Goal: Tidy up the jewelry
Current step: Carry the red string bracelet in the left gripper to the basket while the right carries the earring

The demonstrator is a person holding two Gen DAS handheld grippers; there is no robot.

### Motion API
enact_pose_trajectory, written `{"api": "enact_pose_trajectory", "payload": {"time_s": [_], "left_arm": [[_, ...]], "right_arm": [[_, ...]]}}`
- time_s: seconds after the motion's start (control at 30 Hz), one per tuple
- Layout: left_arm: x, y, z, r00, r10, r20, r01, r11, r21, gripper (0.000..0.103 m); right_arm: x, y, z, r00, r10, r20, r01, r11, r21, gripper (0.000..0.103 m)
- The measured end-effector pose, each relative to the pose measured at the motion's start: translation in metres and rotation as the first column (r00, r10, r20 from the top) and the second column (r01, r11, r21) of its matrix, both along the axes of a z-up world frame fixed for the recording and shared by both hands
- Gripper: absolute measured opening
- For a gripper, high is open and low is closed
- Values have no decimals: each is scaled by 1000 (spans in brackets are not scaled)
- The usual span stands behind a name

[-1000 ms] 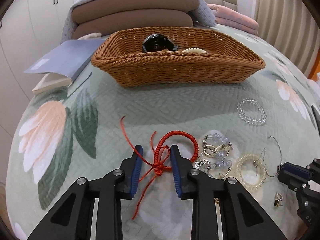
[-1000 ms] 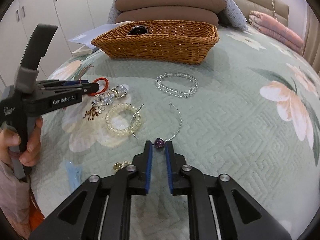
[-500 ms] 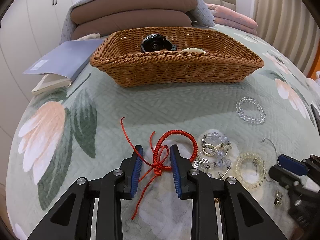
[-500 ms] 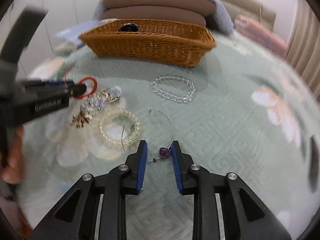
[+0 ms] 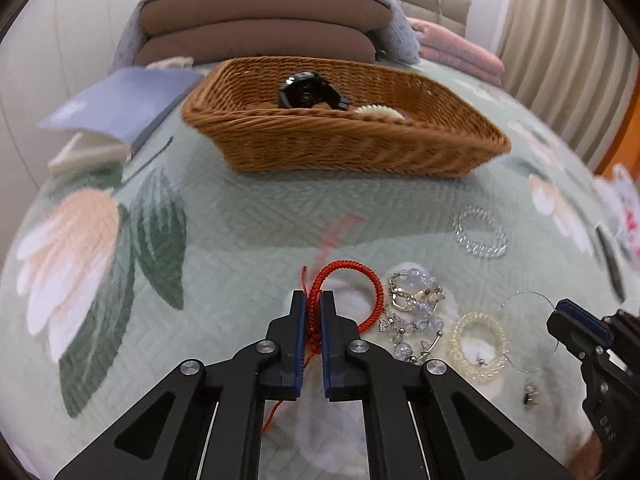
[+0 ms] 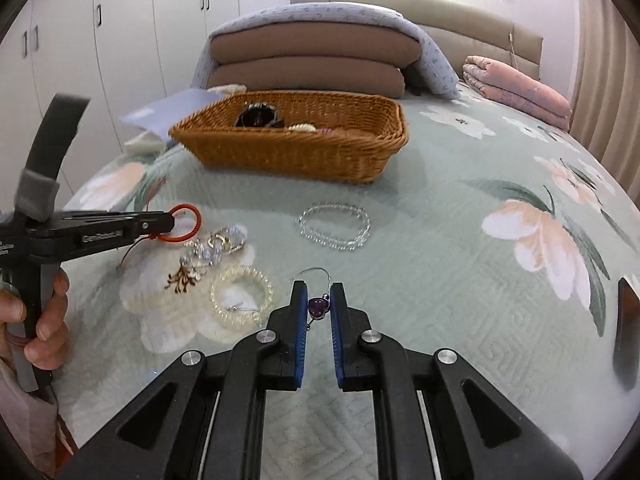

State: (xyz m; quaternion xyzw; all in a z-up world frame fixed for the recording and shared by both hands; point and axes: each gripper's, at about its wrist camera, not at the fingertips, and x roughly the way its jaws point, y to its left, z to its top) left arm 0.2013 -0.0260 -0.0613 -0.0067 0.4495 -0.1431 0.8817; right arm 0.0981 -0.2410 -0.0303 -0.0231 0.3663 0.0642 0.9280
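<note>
Left wrist view: my left gripper [image 5: 313, 300] has its 2 blue-padded fingers [image 5: 299, 320] pinched nearly together on the knot of the red cord bracelet [image 5: 346, 276], whose loop arcs forward and to the right over the green floral bedspread [image 5: 224, 248]. Just right of the loop I see a tangle of silver and crystal charms [image 5: 414, 312], then a pale coiled hair tie [image 5: 478, 346], with a clear bead bracelet [image 5: 480, 232] farther back. The wicker basket [image 5: 352, 152] sits well beyond, holding a black watch [image 5: 308, 92] and a cream piece I can't identify.

From the right wrist view, my right gripper [image 6: 319, 300] has its fingers at a narrow gap with the purple stone pendant [image 6: 317, 306] between them; I cannot tell whether the pads actually touch it. Its thin wire hoop [image 6: 320, 272] curves up ahead of the tips. The hair tie [image 6: 242, 296] lies just to the left, the bead bracelet [image 6: 334, 226] ahead, and the left gripper [image 6: 170, 222] at the far left grips the red bracelet [image 6: 186, 226]
</note>
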Motion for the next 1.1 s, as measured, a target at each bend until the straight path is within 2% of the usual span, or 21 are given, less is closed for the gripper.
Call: {"api": "enact_pose_trajectory", "payload": {"time_s": [0.2,0.37,0.57,0.63,0.8,0.93,1.1], "left_arm": [[-9,22,17,999,-20,44,27,987,-158,6],[-16,26,34,995,-26,96,46,977,-209,6],[-8,23,56,990,-9,139,40,974,-223,6],[-1,22,66,989,-3,150,38,972,-231,6],[21,12,94,981,-4,195,42,981,-190,6],[49,6,108,974,7,227,35,983,-182,6],[88,-12,106,972,-8,237,46,987,-155,6]], "right_arm": [[-1,-8,10,1000,14,16,-16,997,80,12],[-6,-4,33,997,15,72,-22,995,97,12],[11,1,72,990,2,143,-21,991,135,12],[26,0,91,986,4,169,-32,985,169,12],[73,-4,117,981,2,192,-47,972,229,12],[122,-10,117,984,-7,178,-42,961,274,12],[180,-17,97,990,-37,137,0,964,265,12]]}}
